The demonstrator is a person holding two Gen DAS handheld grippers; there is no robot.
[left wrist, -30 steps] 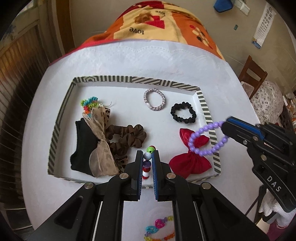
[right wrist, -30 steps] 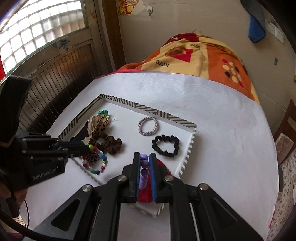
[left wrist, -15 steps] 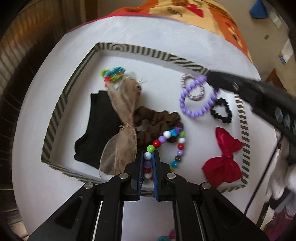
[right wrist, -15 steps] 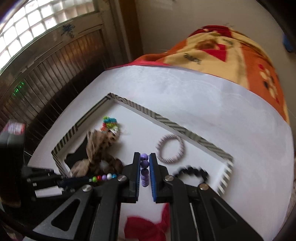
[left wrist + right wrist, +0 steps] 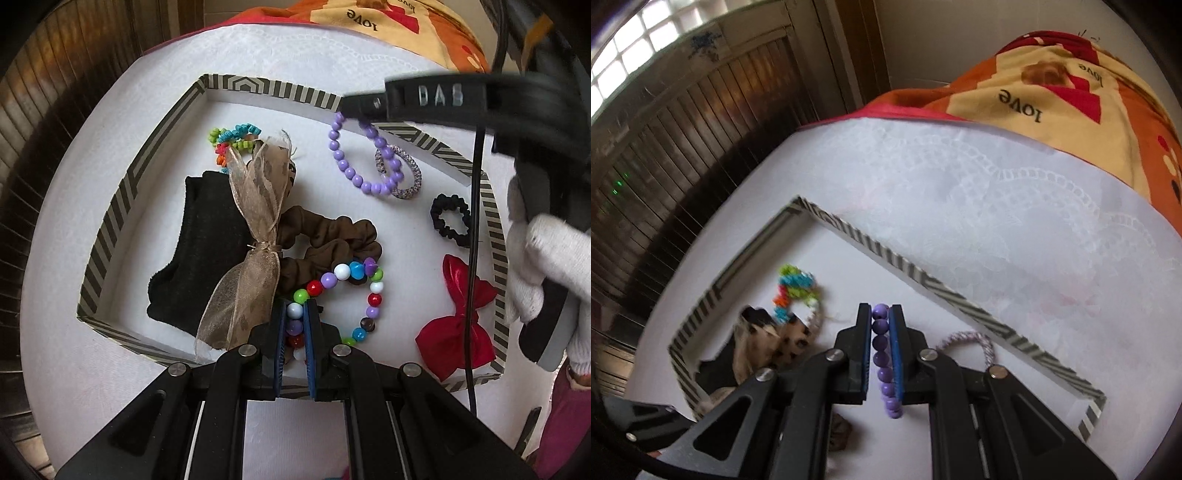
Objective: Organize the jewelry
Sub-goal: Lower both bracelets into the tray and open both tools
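A striped-rim tray (image 5: 110,221) (image 5: 960,295) lies on a white cloth. My left gripper (image 5: 294,314) is shut on a multicoloured bead bracelet (image 5: 373,291), whose loop rests over the brown scrunchie (image 5: 332,236) near the tray's front edge. My right gripper (image 5: 880,314) is shut on a purple bead bracelet (image 5: 881,354). In the left wrist view that gripper (image 5: 354,105) reaches in from the right above the tray's far side. Its purple bead bracelet (image 5: 347,166) hangs over a speckled hair band (image 5: 410,173) (image 5: 964,338).
In the tray lie a black cloth (image 5: 207,243), a sheer tan bow (image 5: 255,229), a coloured coil tie (image 5: 232,136) (image 5: 792,286), a black scrunchie (image 5: 448,219) and a red bow (image 5: 458,325). A gloved hand (image 5: 546,258) is at the right. A patterned blanket (image 5: 1071,92) lies behind.
My right gripper carried the purple bracelet from the tray's right edge to above its far side. My left gripper sank towards the tray with the multicoloured bracelet, whose loop now lies spread out.
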